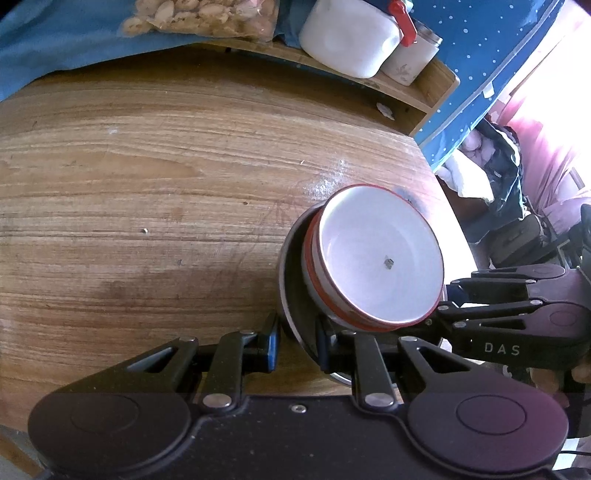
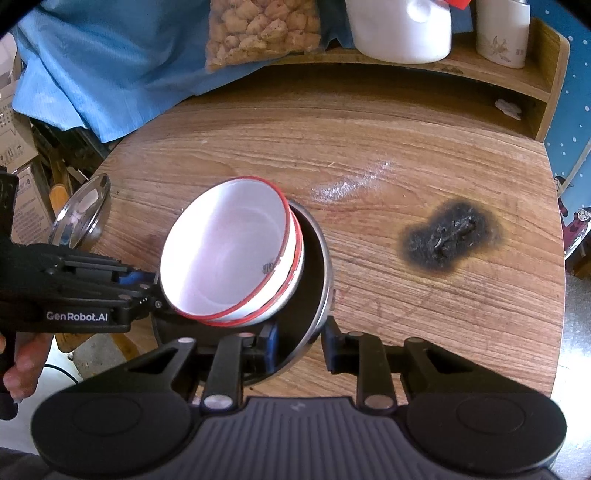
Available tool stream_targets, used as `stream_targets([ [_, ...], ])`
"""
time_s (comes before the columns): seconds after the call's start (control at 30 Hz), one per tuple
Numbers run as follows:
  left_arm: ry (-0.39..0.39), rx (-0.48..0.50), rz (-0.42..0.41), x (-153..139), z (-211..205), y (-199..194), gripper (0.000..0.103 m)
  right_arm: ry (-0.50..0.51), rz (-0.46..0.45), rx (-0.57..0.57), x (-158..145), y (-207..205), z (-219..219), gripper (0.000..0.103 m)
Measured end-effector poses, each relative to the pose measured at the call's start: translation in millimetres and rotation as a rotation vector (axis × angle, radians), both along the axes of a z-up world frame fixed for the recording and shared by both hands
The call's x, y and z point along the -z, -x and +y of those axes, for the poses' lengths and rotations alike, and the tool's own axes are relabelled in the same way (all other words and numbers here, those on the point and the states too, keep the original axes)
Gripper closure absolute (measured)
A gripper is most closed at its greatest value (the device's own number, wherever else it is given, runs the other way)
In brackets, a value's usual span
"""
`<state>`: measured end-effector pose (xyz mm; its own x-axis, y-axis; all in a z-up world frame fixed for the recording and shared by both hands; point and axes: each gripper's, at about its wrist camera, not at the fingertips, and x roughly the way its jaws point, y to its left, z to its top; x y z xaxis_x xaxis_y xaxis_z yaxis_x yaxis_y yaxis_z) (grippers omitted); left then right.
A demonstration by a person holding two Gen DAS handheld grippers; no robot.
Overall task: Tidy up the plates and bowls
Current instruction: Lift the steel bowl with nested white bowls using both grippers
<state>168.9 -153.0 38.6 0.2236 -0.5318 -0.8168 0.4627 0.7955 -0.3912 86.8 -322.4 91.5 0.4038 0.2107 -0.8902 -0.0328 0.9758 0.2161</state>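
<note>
Standing by the round table [image 2: 424, 155], I see the stack near its 6 o'clock edge: a steel plate [image 2: 317, 258] with two nested white bowls [image 2: 225, 251], red-rimmed, riding on it and tipped toward 3 o'clock in the right wrist view. A second steel plate [image 2: 79, 212] sits tilted off at 9 o'clock. A burn mark [image 2: 448, 240] scars the wood at 3 o'clock, and a jug [image 2: 402, 29] and a bag of snacks [image 2: 258, 26] stand on the shelf at 12.

The worry, as I judge it: the bowls lean on a slick metal plate, so any jerk or uneven lift from the two hands could slide them off or set the plate skidding toward the near edge. A thin rim pinched between narrow pads could also twist free.

The right gripper [image 2: 301, 349] straddles the plate's near rim, one pad inside and one outside, with a gap showing; it looks not yet clamped, its jaws narrow. The left gripper [image 1: 297, 341] straddles the plate's rim from the other side, jaws drawn in narrow; whether its pads press I cannot tell.
</note>
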Motion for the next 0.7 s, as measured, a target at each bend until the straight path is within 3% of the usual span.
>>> stream_targets([
  [0.7, 0.027, -0.027, -0.022, -3, 7, 4, 0.082, -0.085, -0.013, 0.028, 8, 0, -16, 0.078],
])
